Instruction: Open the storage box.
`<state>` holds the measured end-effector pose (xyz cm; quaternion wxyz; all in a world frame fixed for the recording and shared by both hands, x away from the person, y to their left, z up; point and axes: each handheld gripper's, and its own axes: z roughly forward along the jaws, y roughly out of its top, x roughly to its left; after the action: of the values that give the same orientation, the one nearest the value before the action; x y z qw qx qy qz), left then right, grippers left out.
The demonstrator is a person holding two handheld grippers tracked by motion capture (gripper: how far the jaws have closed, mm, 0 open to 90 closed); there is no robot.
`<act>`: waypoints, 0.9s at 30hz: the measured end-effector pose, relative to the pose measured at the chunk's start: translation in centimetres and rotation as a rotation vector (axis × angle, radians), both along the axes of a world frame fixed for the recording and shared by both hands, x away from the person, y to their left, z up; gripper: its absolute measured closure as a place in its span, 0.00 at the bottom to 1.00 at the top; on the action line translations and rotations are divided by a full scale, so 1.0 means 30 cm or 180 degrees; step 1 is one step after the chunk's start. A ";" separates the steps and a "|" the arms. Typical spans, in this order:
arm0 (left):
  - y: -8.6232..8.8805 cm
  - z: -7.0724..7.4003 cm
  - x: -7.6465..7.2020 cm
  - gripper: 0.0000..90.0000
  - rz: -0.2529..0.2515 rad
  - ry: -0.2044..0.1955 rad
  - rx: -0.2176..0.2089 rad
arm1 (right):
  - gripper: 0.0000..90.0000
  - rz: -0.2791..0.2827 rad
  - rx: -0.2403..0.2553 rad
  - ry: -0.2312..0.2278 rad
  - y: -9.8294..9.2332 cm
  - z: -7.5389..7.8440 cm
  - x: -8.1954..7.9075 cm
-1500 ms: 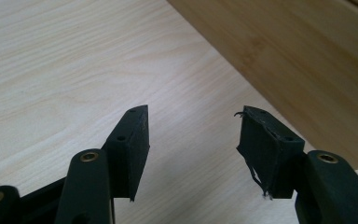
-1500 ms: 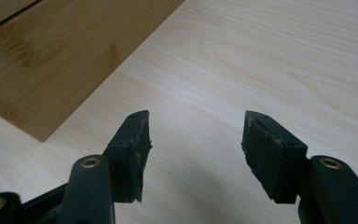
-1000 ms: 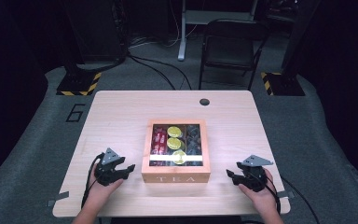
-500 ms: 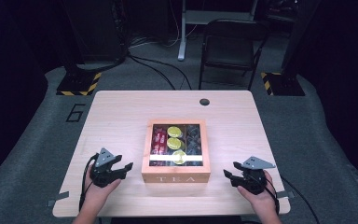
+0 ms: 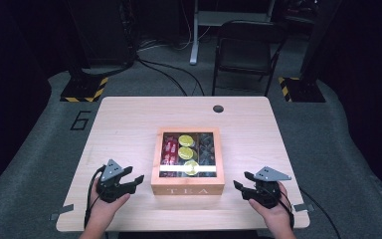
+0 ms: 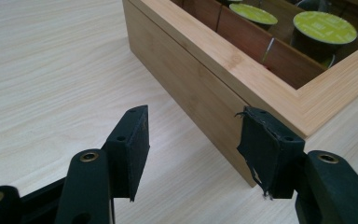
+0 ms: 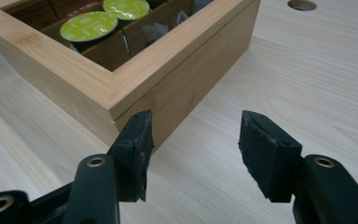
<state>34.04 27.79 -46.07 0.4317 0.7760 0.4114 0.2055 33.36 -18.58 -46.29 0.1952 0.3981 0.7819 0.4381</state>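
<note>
At the middle of the tabletop [image 5: 129, 119] sits the tea box [image 5: 187, 184], a wooden case with TEA on its near face and a windowed lid that looks closed and flat. Through the lid show three green-topped pods [image 5: 185, 140] in the middle column, red packets [image 5: 169, 148] to the left and dark items to the right. Left of the box, near its front corner but apart from it, the left tool [image 5: 132, 180] rests in the person's hand with its jaws spread and nothing between them; in the left gripper view its tip [image 6: 265, 149] stands close by the box's side wall. The right tool [image 5: 242, 182] mirrors it on the other side, jaws likewise parted and empty. Judging from this, nothing has been done to the box: contact, lifting the lid and anything with the contents all remain ahead.
</note>
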 end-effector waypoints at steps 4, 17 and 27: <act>-0.013 0.013 -0.014 0.47 -0.0014 -0.0032 0.0028 | 0.48 0.0005 0.0085 0.0049 0.008 0.011 -0.010; -0.070 0.042 -0.064 0.47 -0.0275 -0.0109 -0.0067 | 0.46 0.0138 0.0193 -0.0061 0.068 0.047 -0.051; -0.101 0.018 -0.063 0.46 -0.0468 -0.0027 -0.0024 | 0.43 0.0288 0.0108 -0.0032 0.095 0.029 -0.052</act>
<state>32.16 24.76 -45.55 0.4503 0.8016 0.3524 0.1749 31.81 -15.72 -45.43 0.1723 0.3634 0.7907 0.4617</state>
